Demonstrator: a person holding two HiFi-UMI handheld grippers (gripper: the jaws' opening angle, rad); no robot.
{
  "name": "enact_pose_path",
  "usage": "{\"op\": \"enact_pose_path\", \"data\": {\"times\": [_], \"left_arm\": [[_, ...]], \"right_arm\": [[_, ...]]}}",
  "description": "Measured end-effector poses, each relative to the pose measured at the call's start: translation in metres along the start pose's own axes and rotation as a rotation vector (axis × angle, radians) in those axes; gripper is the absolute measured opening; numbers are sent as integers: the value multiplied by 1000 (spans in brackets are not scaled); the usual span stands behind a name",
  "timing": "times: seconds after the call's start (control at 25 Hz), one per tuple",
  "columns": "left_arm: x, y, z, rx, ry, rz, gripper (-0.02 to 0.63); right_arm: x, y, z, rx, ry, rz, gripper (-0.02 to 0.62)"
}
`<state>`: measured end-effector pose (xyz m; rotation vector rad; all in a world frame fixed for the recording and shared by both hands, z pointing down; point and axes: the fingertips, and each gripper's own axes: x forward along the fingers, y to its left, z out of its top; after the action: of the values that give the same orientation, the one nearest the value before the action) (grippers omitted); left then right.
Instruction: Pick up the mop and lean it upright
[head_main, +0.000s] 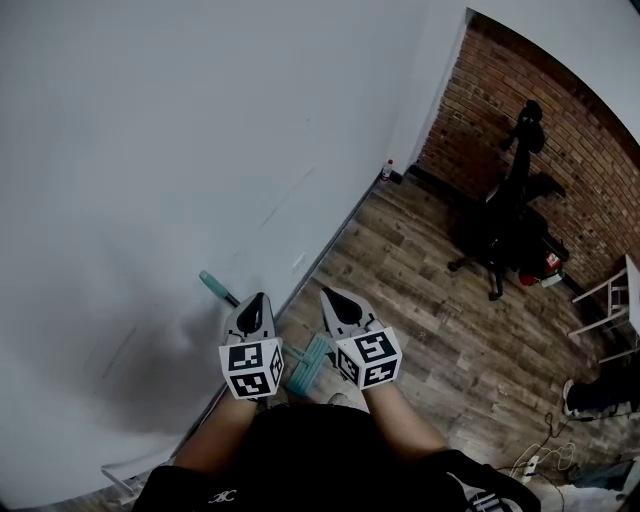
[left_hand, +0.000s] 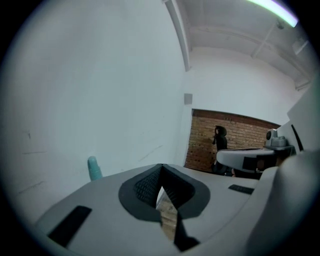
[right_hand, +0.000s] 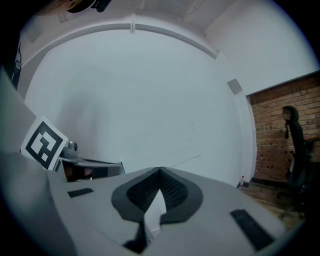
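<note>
The mop stands close to the white wall. Its teal head sits low on the wooden floor, between the two grippers in the head view, and its handle runs up and to the left behind the left gripper. The handle's teal end shows against the wall. The left gripper view shows that same end just left of the gripper, but not whether it touches the wall.

The left hand-held gripper is fully closed, its pads meeting at the tip with nothing between them. It is near the mop handle without gripping it. The right hand-held gripper is closed and empty too, and it hangs above the floor beside the mop head. Both point towards the foot of the wall.

Farther off, a black office chair stands before a brick wall, and a small bottle sits on the floor at the white wall's corner.
</note>
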<state>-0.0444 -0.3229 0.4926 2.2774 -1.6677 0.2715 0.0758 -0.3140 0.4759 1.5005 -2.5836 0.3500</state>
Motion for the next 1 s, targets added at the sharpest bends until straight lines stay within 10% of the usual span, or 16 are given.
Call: {"op": "enact_pose_path", "data": {"times": [1.0], "left_arm": [[9, -43, 9, 58, 17, -102, -3]], "right_arm": [[-21, -23, 3, 38, -25, -64, 5]]}}
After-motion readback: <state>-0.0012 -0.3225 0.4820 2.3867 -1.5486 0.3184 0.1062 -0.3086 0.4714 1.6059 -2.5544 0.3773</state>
